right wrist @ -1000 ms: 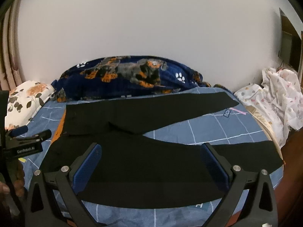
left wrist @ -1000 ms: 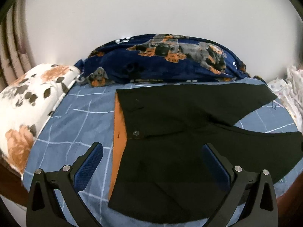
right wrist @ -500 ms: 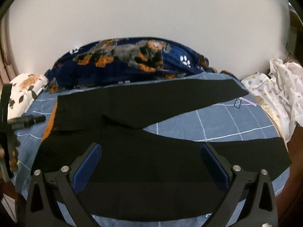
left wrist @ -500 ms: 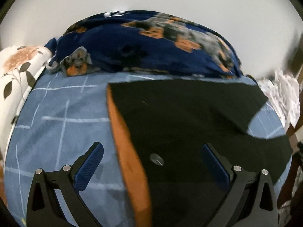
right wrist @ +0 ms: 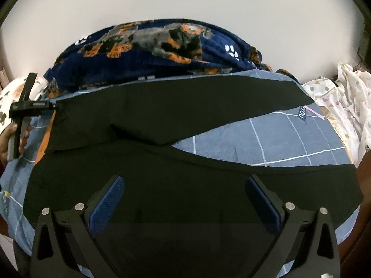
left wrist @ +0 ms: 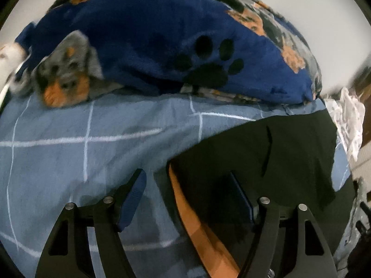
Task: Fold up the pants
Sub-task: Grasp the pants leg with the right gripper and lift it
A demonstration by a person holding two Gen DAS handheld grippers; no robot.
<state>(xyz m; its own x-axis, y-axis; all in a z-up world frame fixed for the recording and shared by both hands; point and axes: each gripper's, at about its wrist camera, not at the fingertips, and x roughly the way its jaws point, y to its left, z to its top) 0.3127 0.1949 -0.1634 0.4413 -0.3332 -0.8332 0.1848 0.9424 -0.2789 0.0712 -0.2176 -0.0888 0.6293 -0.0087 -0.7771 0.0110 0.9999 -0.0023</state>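
Black pants (right wrist: pixel 185 120) lie flat on the blue checked sheet (right wrist: pixel 278 139), waist to the left and legs splayed in a V to the right. An orange lining (left wrist: pixel 185 208) shows along the waist edge. My left gripper (left wrist: pixel 187 194) is low over the far waist corner; its jaws are closing, with the orange edge and black cloth between the pads but not pressed. The right wrist view shows the same left gripper (right wrist: pixel 30 106), held by a hand (right wrist: pixel 11 139). My right gripper (right wrist: pixel 185 197) hangs open above the near leg, with nothing gripped.
A navy dog-print blanket (left wrist: pixel 162 46) is bunched along the back against the white wall. A floral pillow (right wrist: pixel 7 102) lies at the left and a white patterned cloth (right wrist: pixel 347 97) at the right. The bed's front edge is just below my right gripper.
My left gripper has moved forward and down to the far waist corner, and its jaws have narrowed. My right gripper has sunk a little closer to the near leg.
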